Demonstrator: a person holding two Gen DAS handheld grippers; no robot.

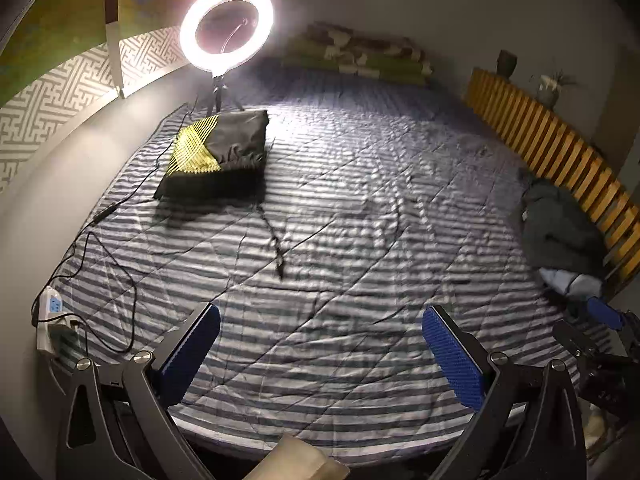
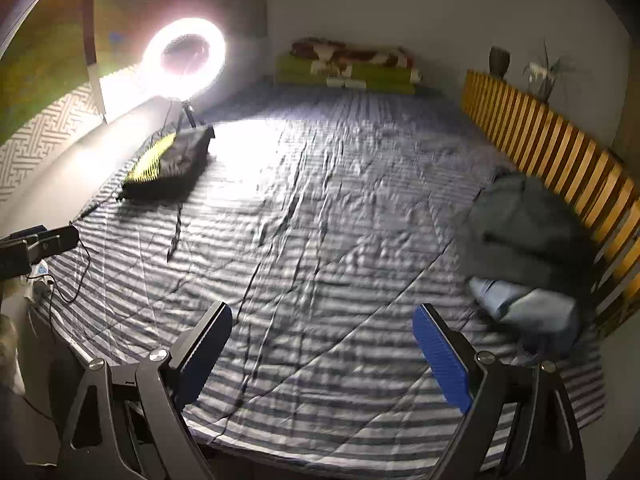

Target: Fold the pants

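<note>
Striped grey-and-white bedding [image 1: 340, 220] covers a wide bed that fills both wrist views, its quilted surface creased and lit from the far left. At the left edge, a white power strip [image 1: 50, 312] lies on the bed's margin, with a black cable [image 1: 120, 280] looping from it across the stripes. Behind, a lit ring light [image 1: 226, 29] stands on a small tripod beside a patterned wall panel [image 1: 60, 92]. Just in front of the tripod rests a folded black garment with a yellow striped patch [image 1: 216, 156], a thin cord trailing from it toward the middle of the bed. Folded green and brown blankets [image 1: 360, 56] lie against the far wall. Along the right side runs a slatted wooden headboard [image 2: 560, 148] bearing a dark vase [image 2: 499, 61] and a potted plant [image 2: 544, 72]. Near this headboard lies a heap of dark grey-green clothing [image 2: 524, 232] with a light blue piece [image 2: 528, 308] just in front of it; which of these are the pants cannot be told. The left gripper [image 1: 320, 352] hangs over bare bedding, its blue-padded jaws spread wide with nothing between them. The right gripper [image 2: 322, 348] is likewise spread and empty, and the clothing heap lies beyond its right finger, apart from it.
</note>
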